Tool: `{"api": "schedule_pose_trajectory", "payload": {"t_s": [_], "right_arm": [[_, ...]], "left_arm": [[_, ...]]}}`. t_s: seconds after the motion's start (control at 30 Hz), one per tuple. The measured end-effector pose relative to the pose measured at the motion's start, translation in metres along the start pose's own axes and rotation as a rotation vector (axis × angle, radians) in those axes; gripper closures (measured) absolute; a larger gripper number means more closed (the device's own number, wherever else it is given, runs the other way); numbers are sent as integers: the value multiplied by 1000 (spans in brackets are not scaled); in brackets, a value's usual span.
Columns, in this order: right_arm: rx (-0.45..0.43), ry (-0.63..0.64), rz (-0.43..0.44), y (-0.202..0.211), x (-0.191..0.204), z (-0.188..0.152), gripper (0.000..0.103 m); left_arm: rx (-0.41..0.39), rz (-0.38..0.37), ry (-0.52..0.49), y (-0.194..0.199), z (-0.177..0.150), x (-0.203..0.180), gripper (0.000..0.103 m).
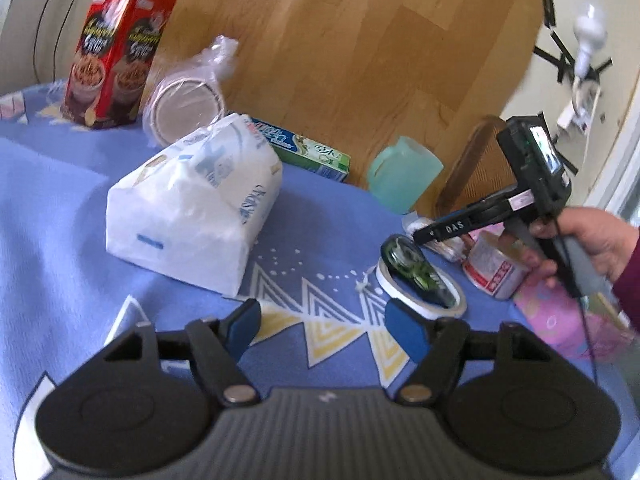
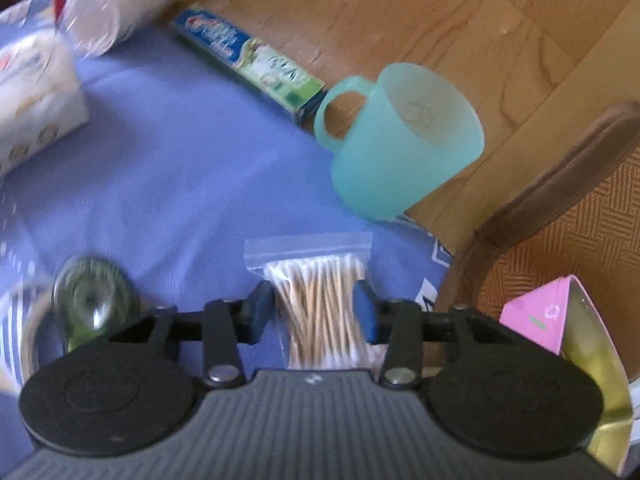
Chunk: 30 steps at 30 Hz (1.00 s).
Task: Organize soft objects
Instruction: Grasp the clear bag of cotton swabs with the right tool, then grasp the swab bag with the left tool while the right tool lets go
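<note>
Right gripper (image 2: 314, 312) pinches the swab bag (image 2: 316, 280); it should squeeze lightly, carry low past the cup (image 2: 404, 140). Left gripper (image 1: 324, 326) hangs spread.

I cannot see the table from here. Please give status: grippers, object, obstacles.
Left gripper open, holding nothing, above tablecloth. Right gripper shut on cotton swab bag. Teal cup just ahead, toothpaste box beyond.
</note>
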State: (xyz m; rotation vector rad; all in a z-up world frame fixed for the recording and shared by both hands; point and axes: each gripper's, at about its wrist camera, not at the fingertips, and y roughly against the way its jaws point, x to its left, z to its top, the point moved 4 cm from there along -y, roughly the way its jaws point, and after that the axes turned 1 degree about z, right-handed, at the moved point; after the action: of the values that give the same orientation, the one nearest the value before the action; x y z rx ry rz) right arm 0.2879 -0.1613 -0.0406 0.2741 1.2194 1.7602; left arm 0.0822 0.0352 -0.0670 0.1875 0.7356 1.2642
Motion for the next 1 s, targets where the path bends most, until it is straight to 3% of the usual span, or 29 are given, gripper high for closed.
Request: {"api": "schedule_pose_trajectory", "payload": {"t_s": [0.17,0.3,0.4,0.47,0.57,0.6,0.63,0.73,0.87,1.0], "right_arm": [[-87,-36,-21,11,13,6,75],[-221,-27,21,57,34,6,75],[-323,81,98,105,72,-16,74],[-337,178,147,130,102,-40,73],[-346,340,156,152,147,-82,66],[-336,366,189,155,159,-96,54],[-332,380,215,157,168,-108,48],[-363,309,253,165,171,-129,44],[-386,75,280,164,149,-143,34],[-358,-84,339,158,140,-163,33]], "left_arm": [[-9,2,12,0,0,2,33],[-33,2,32,4,1,4,33],[-57,-37,77,11,3,10,32],[-66,-65,120,18,3,17,32],[-53,-89,153,28,2,21,32],[-41,-90,158,31,1,21,32],[-30,-94,162,33,-1,20,32],[-7,-99,151,41,-4,14,32],[38,-98,79,42,-7,-9,32],[99,-121,16,40,-17,-32,32]]}}
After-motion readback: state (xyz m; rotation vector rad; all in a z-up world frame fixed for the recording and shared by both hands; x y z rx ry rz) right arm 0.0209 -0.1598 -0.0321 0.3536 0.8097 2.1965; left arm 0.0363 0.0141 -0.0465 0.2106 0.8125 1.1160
